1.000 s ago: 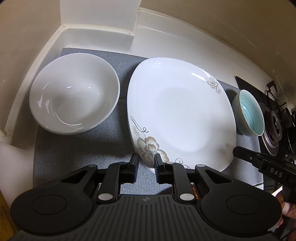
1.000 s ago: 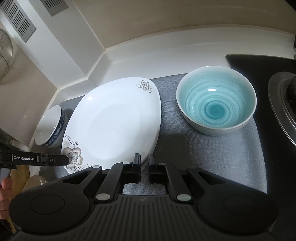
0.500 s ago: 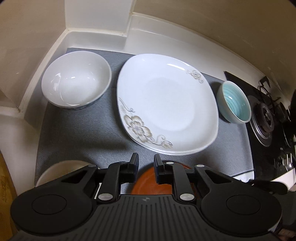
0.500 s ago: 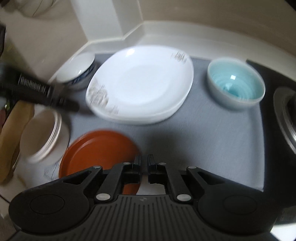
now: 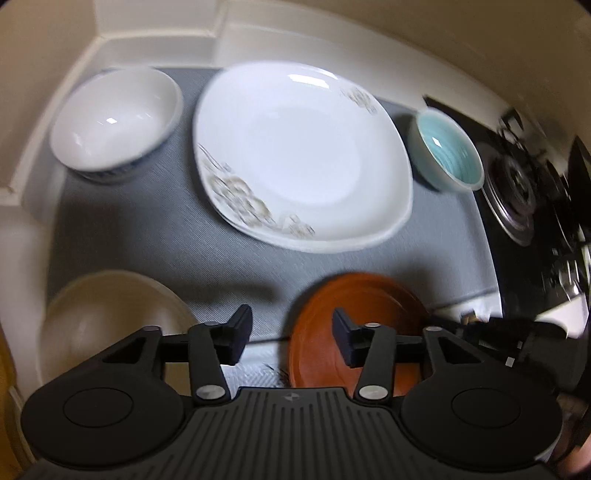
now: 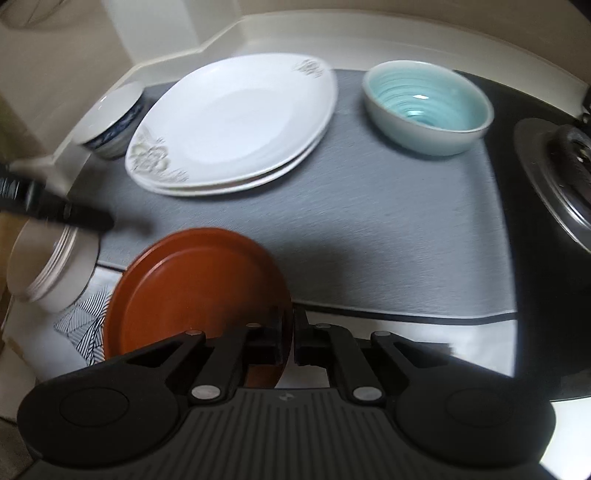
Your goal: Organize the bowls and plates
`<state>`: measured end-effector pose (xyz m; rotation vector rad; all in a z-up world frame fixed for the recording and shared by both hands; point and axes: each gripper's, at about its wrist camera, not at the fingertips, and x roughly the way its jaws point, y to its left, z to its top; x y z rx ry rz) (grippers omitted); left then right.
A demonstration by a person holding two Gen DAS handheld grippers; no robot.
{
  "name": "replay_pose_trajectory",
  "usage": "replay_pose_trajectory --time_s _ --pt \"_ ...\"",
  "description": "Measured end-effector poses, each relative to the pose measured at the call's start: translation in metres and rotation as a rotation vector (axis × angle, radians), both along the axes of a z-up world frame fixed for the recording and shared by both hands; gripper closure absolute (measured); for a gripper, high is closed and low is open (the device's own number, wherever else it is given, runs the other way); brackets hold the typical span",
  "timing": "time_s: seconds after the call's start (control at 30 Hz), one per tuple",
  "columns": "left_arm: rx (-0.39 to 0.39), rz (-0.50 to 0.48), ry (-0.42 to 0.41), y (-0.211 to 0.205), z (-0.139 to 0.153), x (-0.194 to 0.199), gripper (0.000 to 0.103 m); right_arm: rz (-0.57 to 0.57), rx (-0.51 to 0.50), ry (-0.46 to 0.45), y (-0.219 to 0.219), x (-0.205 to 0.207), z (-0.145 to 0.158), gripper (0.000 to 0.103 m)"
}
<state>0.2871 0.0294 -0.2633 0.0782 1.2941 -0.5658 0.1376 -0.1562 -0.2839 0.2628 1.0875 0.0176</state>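
A stack of white flowered plates (image 5: 299, 155) (image 6: 236, 122) lies on the grey mat (image 5: 147, 236), with a white bowl with a blue pattern (image 5: 114, 122) (image 6: 110, 122) to its left and a teal bowl (image 5: 448, 155) (image 6: 428, 107) to its right. A brown plate (image 5: 358, 325) (image 6: 192, 291) and a beige bowl (image 5: 107, 325) (image 6: 48, 266) sit at the mat's near edge. My left gripper (image 5: 291, 334) is open above the mat's near edge, between the beige bowl and the brown plate. My right gripper (image 6: 293, 338) is shut and empty beside the brown plate's right rim.
A gas stove (image 5: 517, 199) (image 6: 561, 177) lies at the right of the mat. The white counter wall (image 5: 155, 29) runs behind the dishes. A patterned cloth (image 6: 85, 317) lies under the brown plate and beige bowl.
Both grippers have pulled back from the flowered plates toward the near edge. The left gripper has opened. The brown plate and beige bowl have come into view.
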Motion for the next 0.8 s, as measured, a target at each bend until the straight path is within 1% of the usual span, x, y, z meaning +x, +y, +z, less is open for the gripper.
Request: replay_pose_trajectory --time_s 0.07,0.13,0.17,0.2,0.23,0.3,0.33,0.4,0.43,0.47,0.5,0.53,0.57,0.63,0.67,0.7,0.77,0.8 --pt "-0.001 -0.019 0.020 -0.006 -0.004 -0.006 0.037 -0.012 0.005 -0.006 -0.005 -0.001 0.004 0.096" --pt "0.007 -0.044 0.026 -0.012 -0.009 -0.013 0.031 -0.014 0.001 -0.008 -0.007 -0.003 0.006 0.093" --pt "0.015 -0.056 0.027 -0.014 -0.012 -0.017 0.029 -0.019 -0.007 -0.007 -0.007 -0.004 0.006 0.083" --pt "0.031 -0.068 0.032 -0.017 -0.016 -0.020 0.029 -0.029 -0.016 -0.007 -0.007 -0.006 0.005 0.070" --pt "0.053 -0.073 0.041 -0.018 -0.020 -0.023 0.029 -0.035 -0.014 -0.007 -0.007 -0.008 0.004 0.066" --pt "0.070 -0.078 0.060 -0.019 -0.029 -0.027 0.029 -0.037 0.005 0.013 -0.005 -0.011 -0.001 0.066" --pt "0.071 -0.082 0.069 -0.019 -0.033 -0.029 0.030 -0.038 0.009 0.015 -0.002 -0.014 -0.003 0.066" --pt "0.076 -0.083 0.063 -0.018 -0.039 -0.032 0.038 -0.056 -0.009 -0.028 0.001 -0.020 0.000 0.066" --pt "0.090 -0.079 0.041 -0.019 -0.039 -0.033 0.044 -0.058 -0.014 -0.033 0.001 -0.022 0.000 0.066" --pt "0.101 -0.079 0.018 -0.019 -0.039 -0.035 0.047 -0.062 -0.009 -0.038 0.001 -0.024 0.000 0.067" --pt "0.110 -0.083 0.005 -0.020 -0.039 -0.036 0.048 -0.063 0.005 -0.035 0.002 -0.025 0.000 0.067" --pt "0.116 -0.081 -0.002 -0.021 -0.039 -0.036 0.052 -0.061 0.015 -0.027 0.002 -0.025 -0.001 0.067" --pt "0.116 -0.073 -0.001 -0.021 -0.039 -0.036 0.059 -0.057 0.015 -0.020 0.000 -0.026 -0.003 0.067" --pt "0.108 -0.064 0.023 -0.022 -0.043 -0.034 0.067 -0.049 0.000 -0.005 0.001 -0.026 -0.005 0.068" --pt "0.104 -0.058 0.034 -0.022 -0.044 -0.034 0.069 -0.044 -0.006 -0.010 0.002 -0.026 -0.005 0.068" --pt "0.103 -0.054 0.035 -0.022 -0.043 -0.034 0.070 -0.039 -0.008 -0.010 0.003 -0.027 -0.005 0.071" --pt "0.090 -0.060 0.043 -0.020 -0.043 -0.035 0.079 -0.027 0.000 -0.017 0.004 -0.029 -0.004 0.079" --pt "0.078 -0.062 0.053 -0.020 -0.043 -0.037 0.079 -0.019 -0.003 -0.024 0.006 -0.029 -0.003 0.079"
